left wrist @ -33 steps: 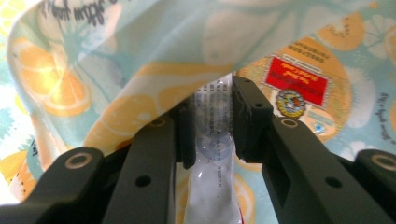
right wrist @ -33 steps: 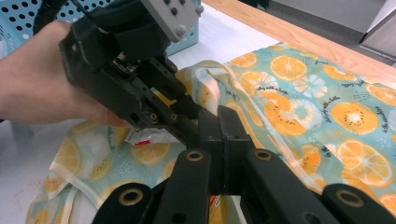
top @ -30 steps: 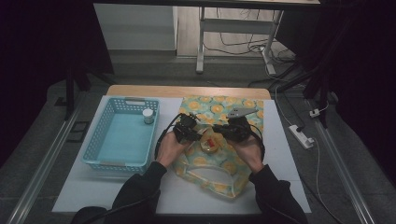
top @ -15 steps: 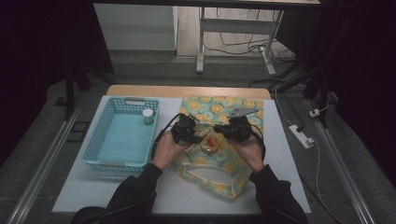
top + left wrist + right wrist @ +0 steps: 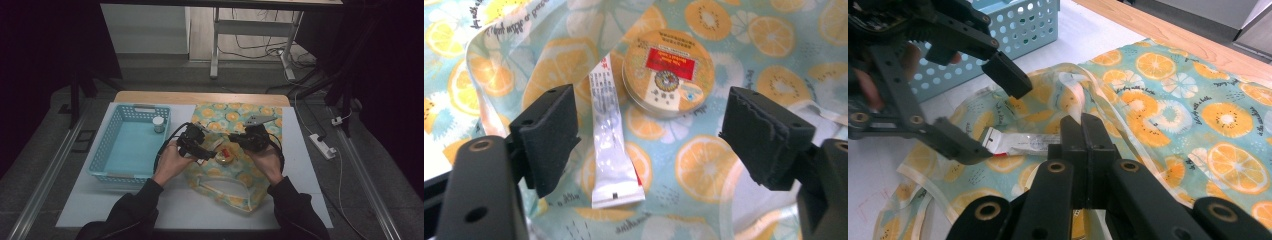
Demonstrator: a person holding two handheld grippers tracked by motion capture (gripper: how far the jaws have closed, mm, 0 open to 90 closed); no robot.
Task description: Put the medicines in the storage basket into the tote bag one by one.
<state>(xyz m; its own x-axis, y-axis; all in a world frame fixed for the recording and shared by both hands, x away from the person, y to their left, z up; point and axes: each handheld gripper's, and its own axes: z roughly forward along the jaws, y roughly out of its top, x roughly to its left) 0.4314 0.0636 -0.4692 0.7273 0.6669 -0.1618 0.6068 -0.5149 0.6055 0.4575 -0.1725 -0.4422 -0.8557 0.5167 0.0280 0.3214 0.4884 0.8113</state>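
L gripper fingers just opened over tube & tin (on bag); R gripper fingers together; basket nearby.

- The high view looks forward and down on the whole counter from far above its near edge.
- The left tool view looks steeply down, close on the fruit-print bag.
- The right tool view faces the counter's far left corner, low; all 3 share that bag.
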